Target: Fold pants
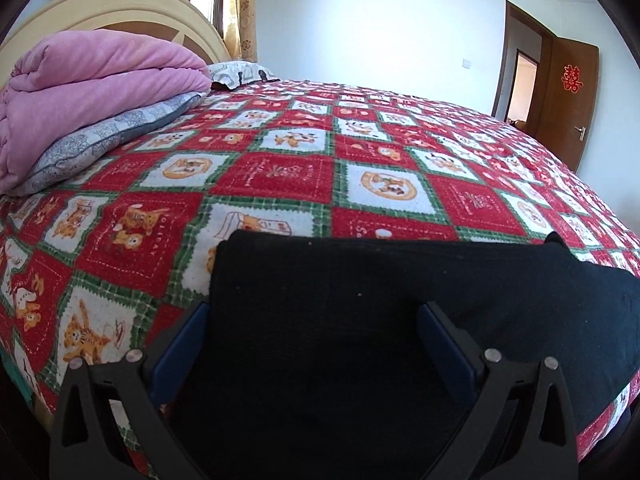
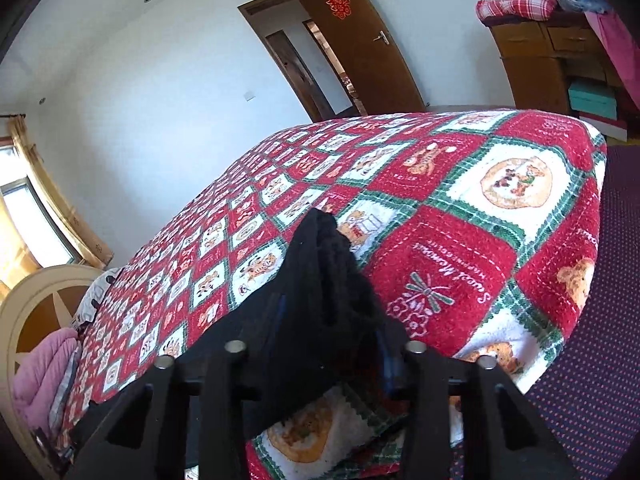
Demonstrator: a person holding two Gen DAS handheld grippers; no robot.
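On the red patchwork bedspread (image 1: 280,176) lie the black pants (image 1: 360,280); my left gripper (image 1: 316,316) stands spread over them, my right gripper (image 2: 332,320) pinches a lifted corner.

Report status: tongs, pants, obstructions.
Left tongs open over pants. Right tongs shut on pants. Pants part-folded on bedspread. Nothing in the way.
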